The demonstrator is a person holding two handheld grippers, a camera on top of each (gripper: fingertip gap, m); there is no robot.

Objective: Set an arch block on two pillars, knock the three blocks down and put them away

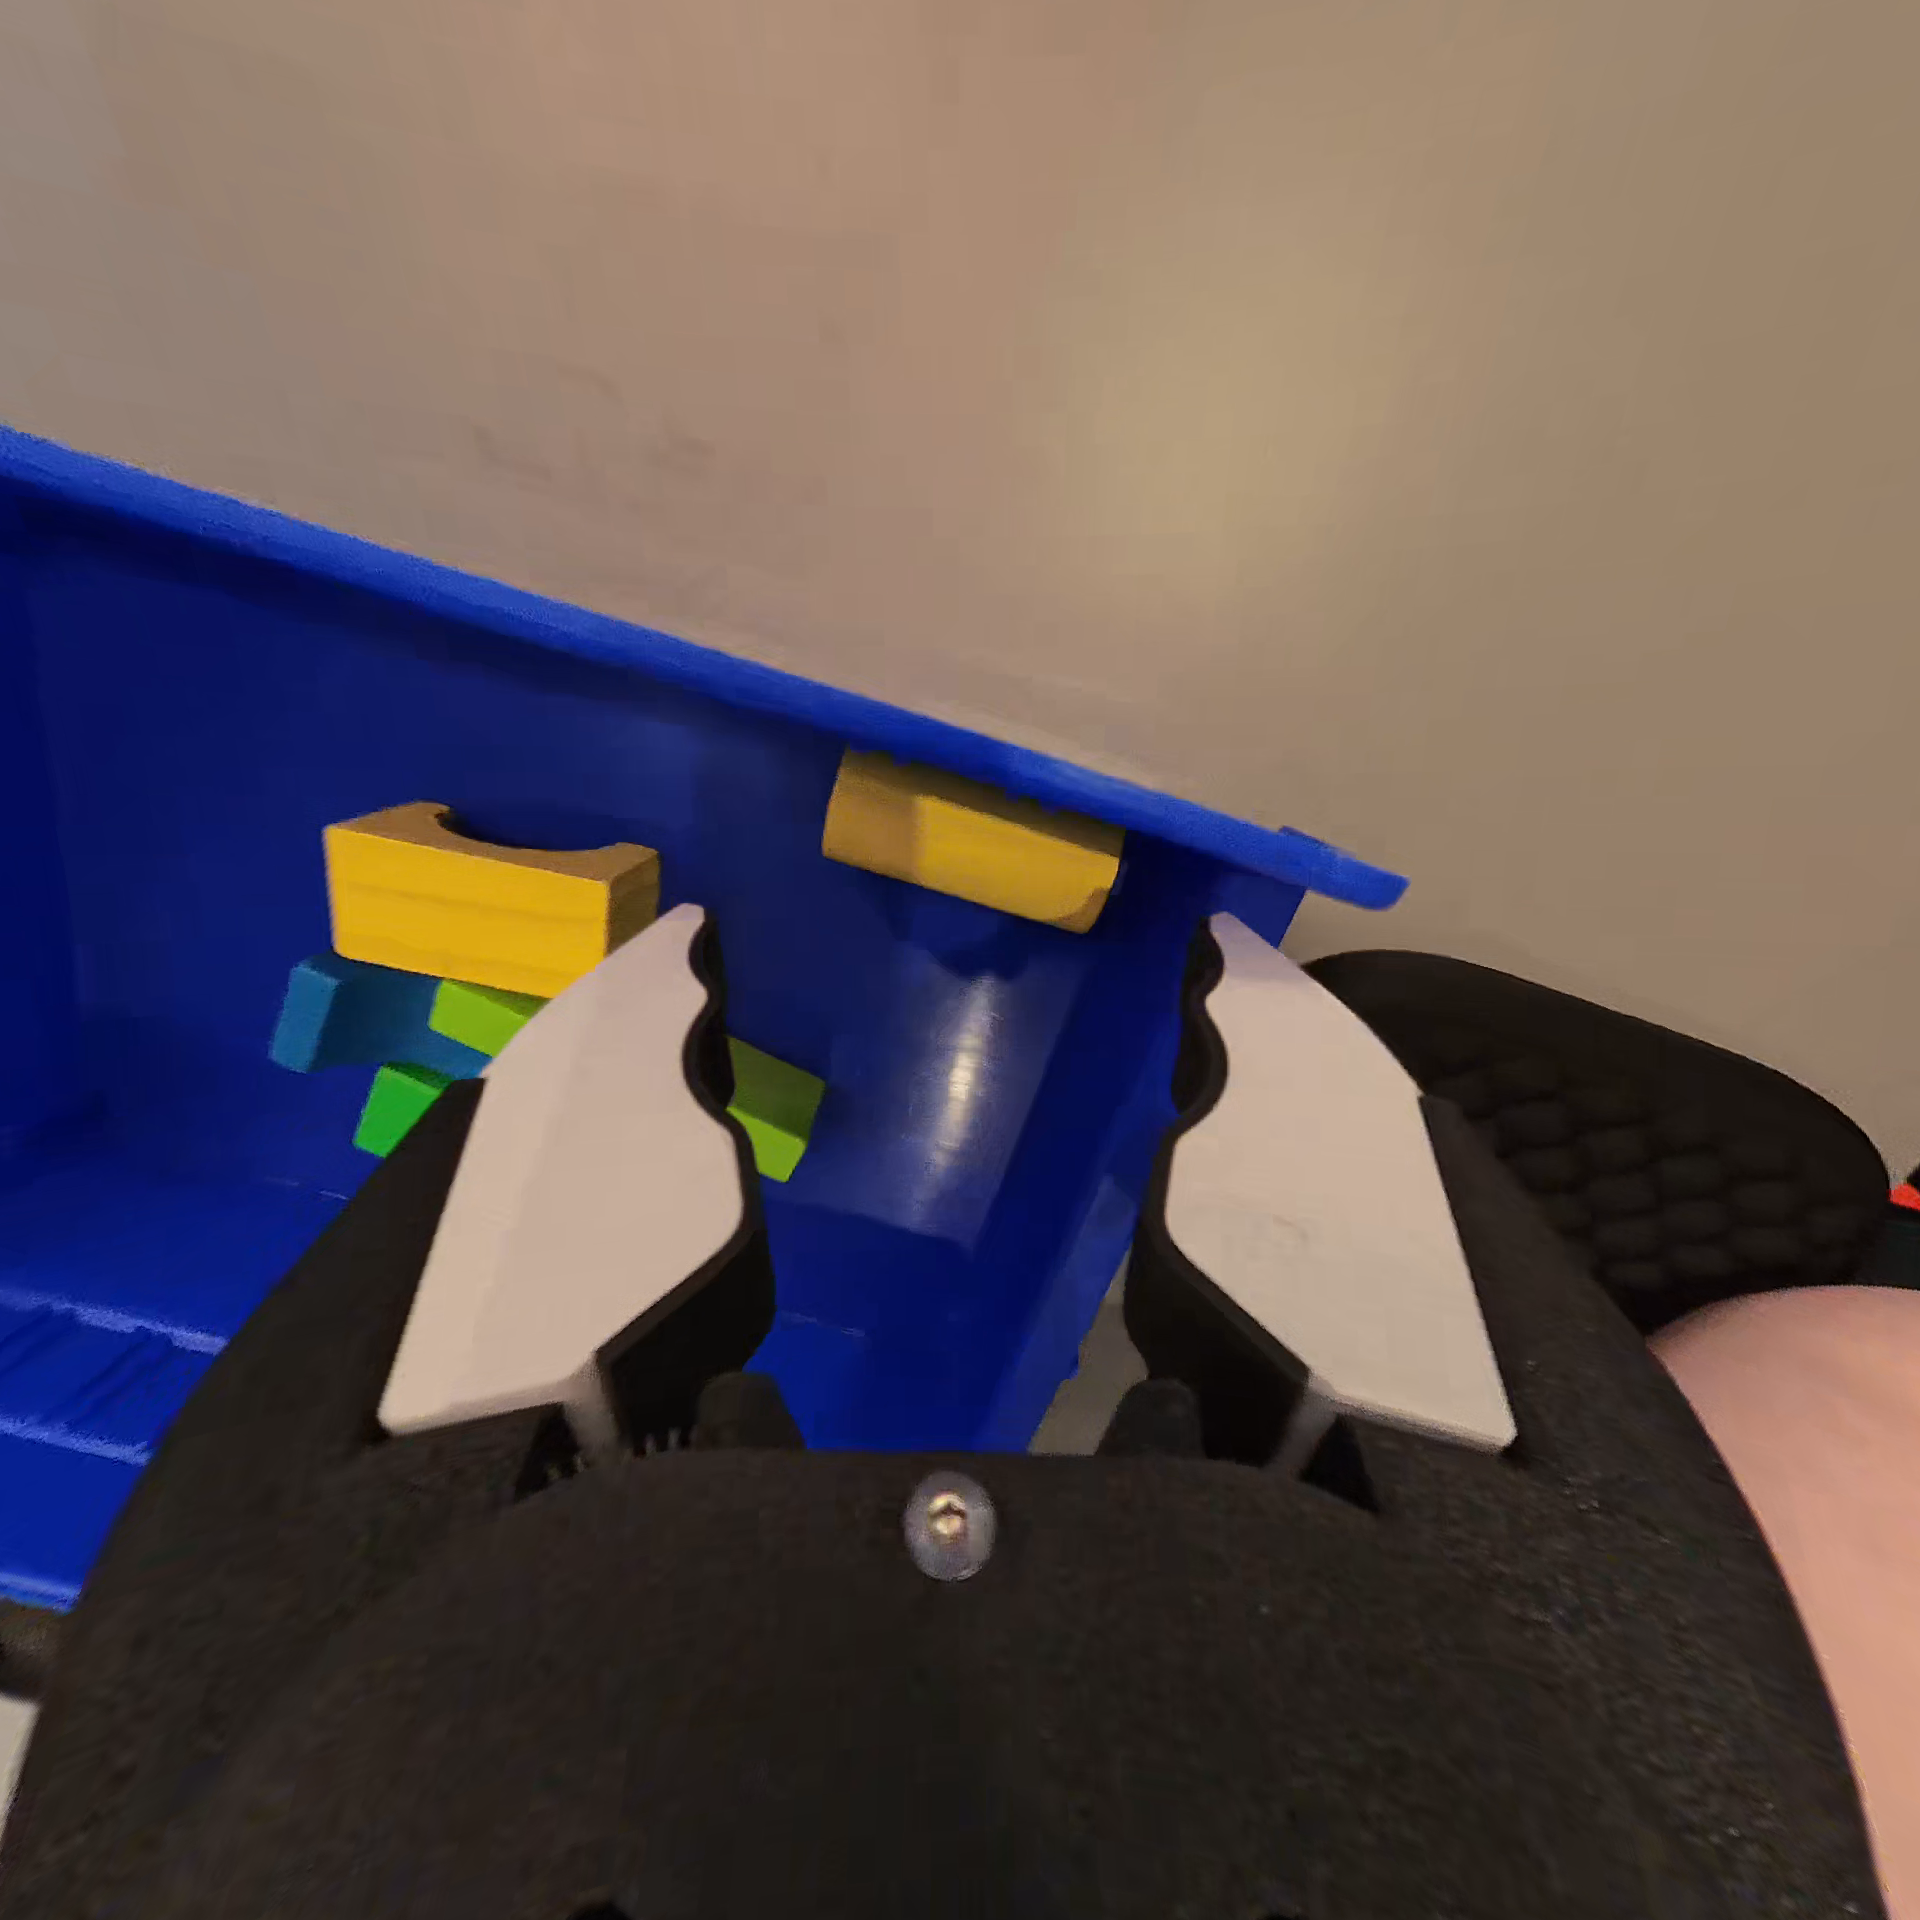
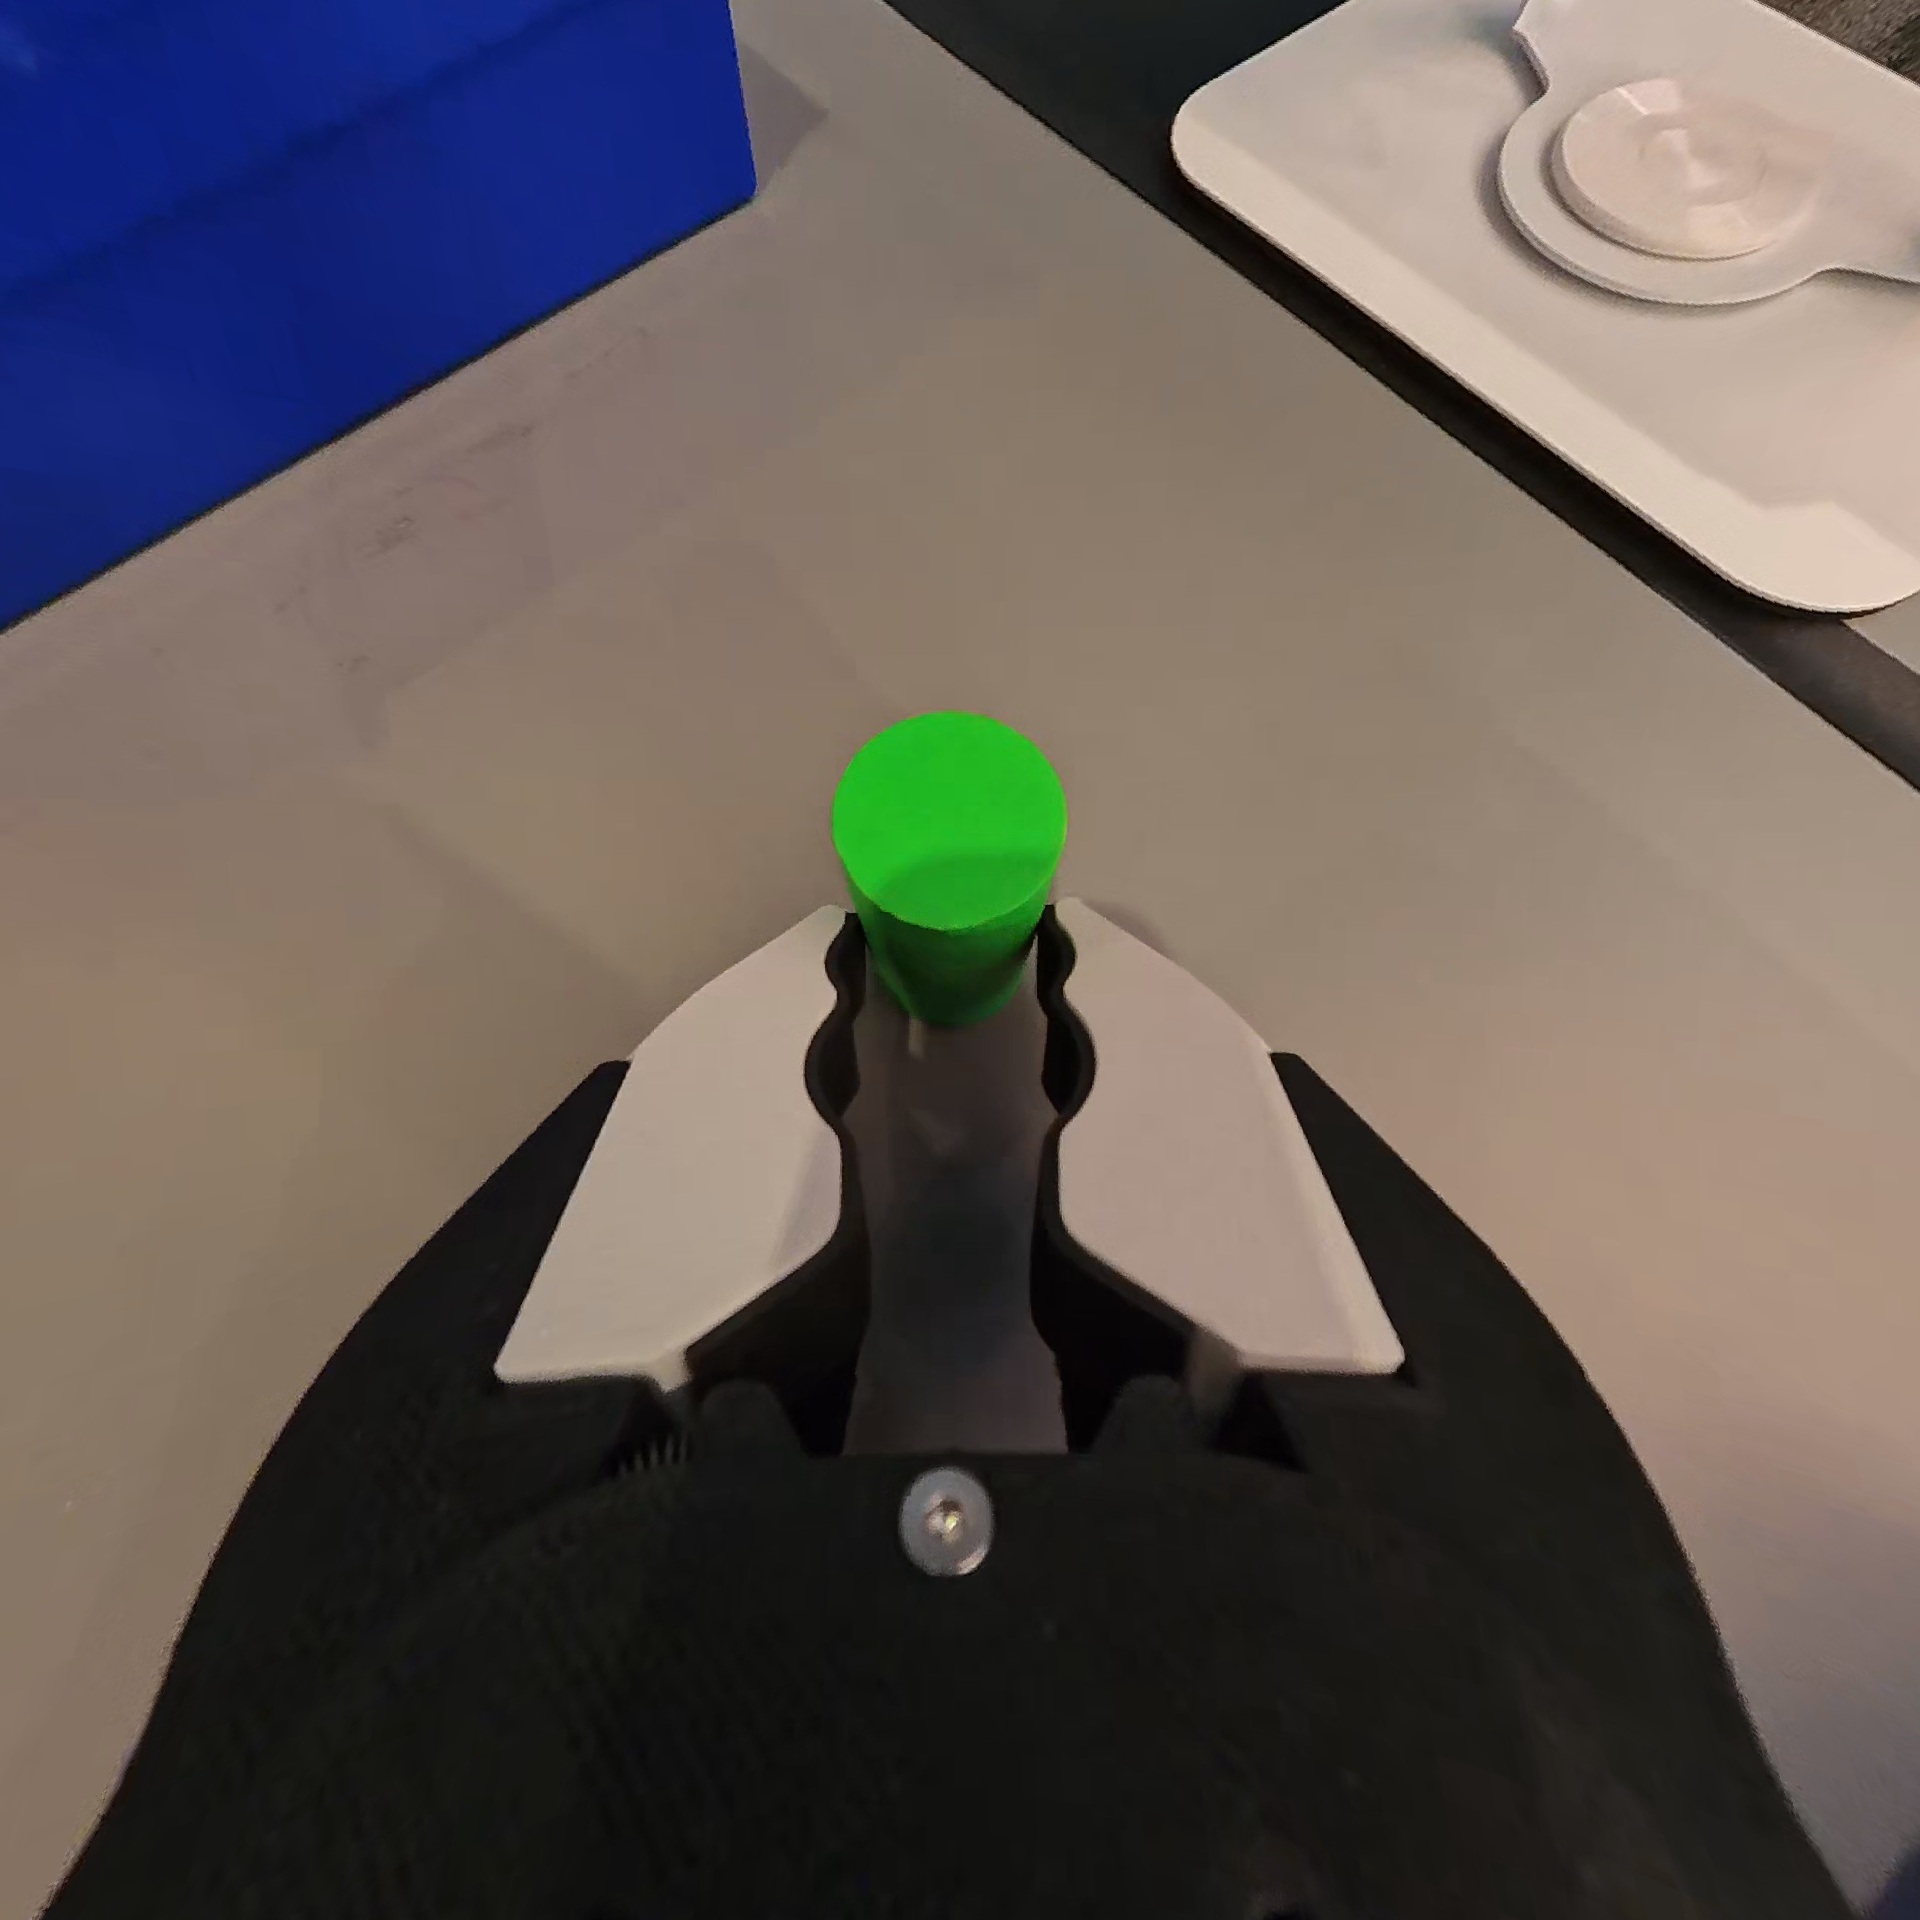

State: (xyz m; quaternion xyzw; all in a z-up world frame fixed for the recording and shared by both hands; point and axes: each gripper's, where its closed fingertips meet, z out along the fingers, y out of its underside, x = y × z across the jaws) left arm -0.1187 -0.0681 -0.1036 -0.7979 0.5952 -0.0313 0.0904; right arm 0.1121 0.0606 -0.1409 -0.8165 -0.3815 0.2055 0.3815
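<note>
Your right claw pinches the green cylinder only at its tips, so it may slip out or tip. Your left claw gapes empty beside the blue bin; motion blur hides its clearance, so it may clip the wall.

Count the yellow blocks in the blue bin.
2. One arch block lies atop the blue and green blocks, left of the open left gripper; the other sits by the bin wall's rim. More may be hidden.

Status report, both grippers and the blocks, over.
Left gripper open, empty, at blue bin holding a yellow arch block. Right gripper shut on green cylinder above table. Nothing in the way.
</note>
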